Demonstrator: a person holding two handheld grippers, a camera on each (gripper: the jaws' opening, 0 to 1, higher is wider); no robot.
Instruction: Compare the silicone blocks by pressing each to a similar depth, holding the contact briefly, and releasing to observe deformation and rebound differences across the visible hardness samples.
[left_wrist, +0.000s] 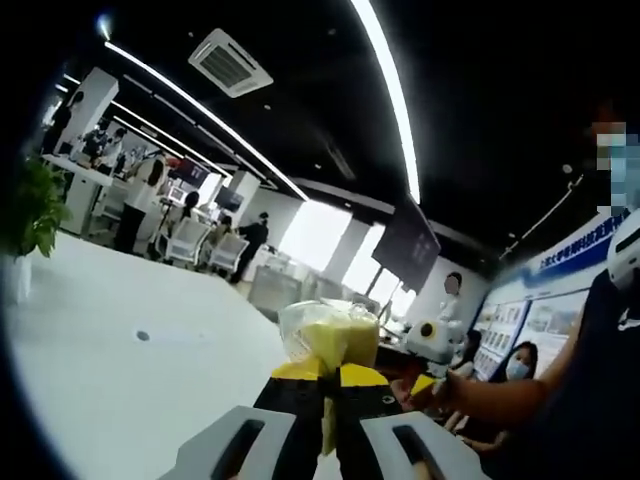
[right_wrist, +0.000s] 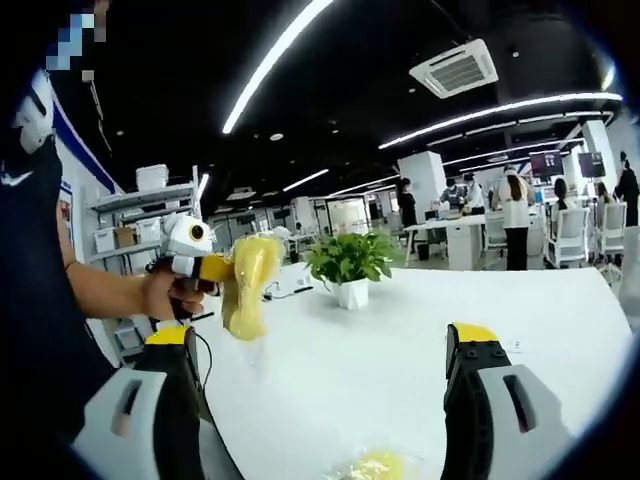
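My left gripper (left_wrist: 328, 378) is clamped on a yellow block in a clear bag (left_wrist: 330, 340), jaws closed tight with the yellow tips pinching the bag's lower part; the bag sticks up past the tips, lifted off the white table (left_wrist: 120, 370). In the right gripper view the same bag (right_wrist: 248, 285) hangs from the left gripper (right_wrist: 222, 270), held up in the air over the table's left side, my hand (right_wrist: 165, 295) wrapped round the handle. The bag looks crumpled and hangs down below the jaws.

My right gripper (right_wrist: 320, 345) is spread wide, nothing between the jaws, just the table top (right_wrist: 400, 340) seen through the gap. Another yellow block in a bag (right_wrist: 375, 466) lies on the table at the bottom edge of that view, between the jaw bases, only partly seen; can't tell if it touches either jaw.

A potted plant (right_wrist: 350, 265) stands on the table beyond the right gripper, well apart from the held bag. A second plant (left_wrist: 35, 215) sits at the table's edge in the left gripper view. People stand and sit by desks (right_wrist: 515, 215) in the background, ceiling light strips (left_wrist: 390, 90) overhead
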